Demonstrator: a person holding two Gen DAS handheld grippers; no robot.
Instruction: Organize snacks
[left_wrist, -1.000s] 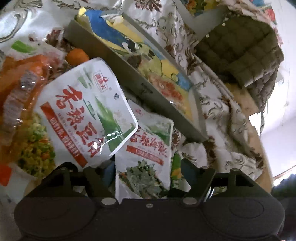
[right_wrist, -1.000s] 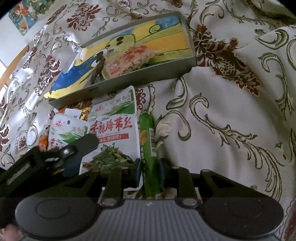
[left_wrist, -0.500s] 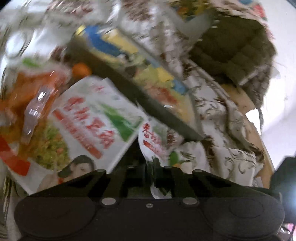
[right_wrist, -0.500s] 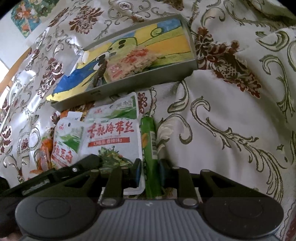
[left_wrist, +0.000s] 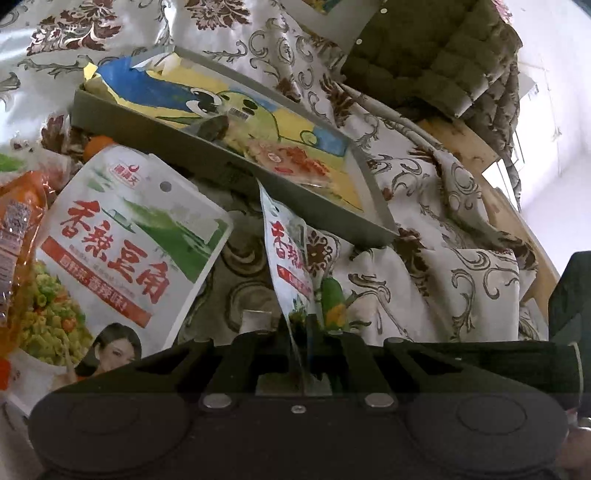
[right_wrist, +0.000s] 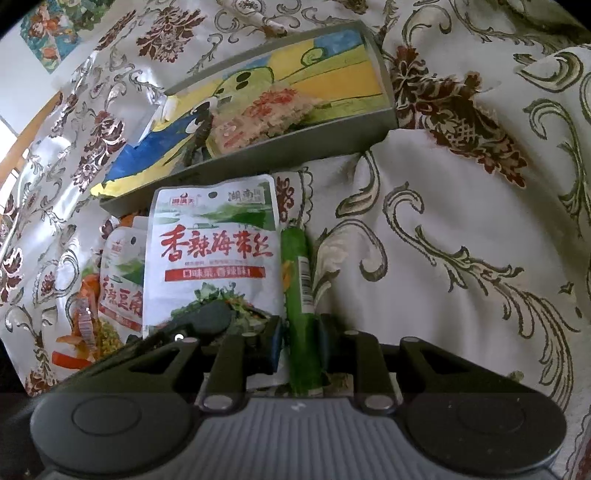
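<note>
- Seaweed pouch (right_wrist: 214, 258) stands on edge just in front of the tray (right_wrist: 332, 125), pinched at its bottom by the left gripper (left_wrist: 299, 332)
- Right gripper (right_wrist: 301, 332) clamps a green stick (right_wrist: 299, 295) beside the pouch
- Step, likely: lifting; next, carry both over the tray wall

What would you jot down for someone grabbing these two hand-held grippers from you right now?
Left gripper: shut on the seaweed pouch, lifted on edge.
Right gripper: shut on the green stick snack.
Grey tray behind holds one reddish snack pack on a cartoon liner.
Bean pouch and an orange packet lie on the patterned cloth, outside the tray.
Left to do: probably carry both held snacks into the tray, then the rest.
</note>
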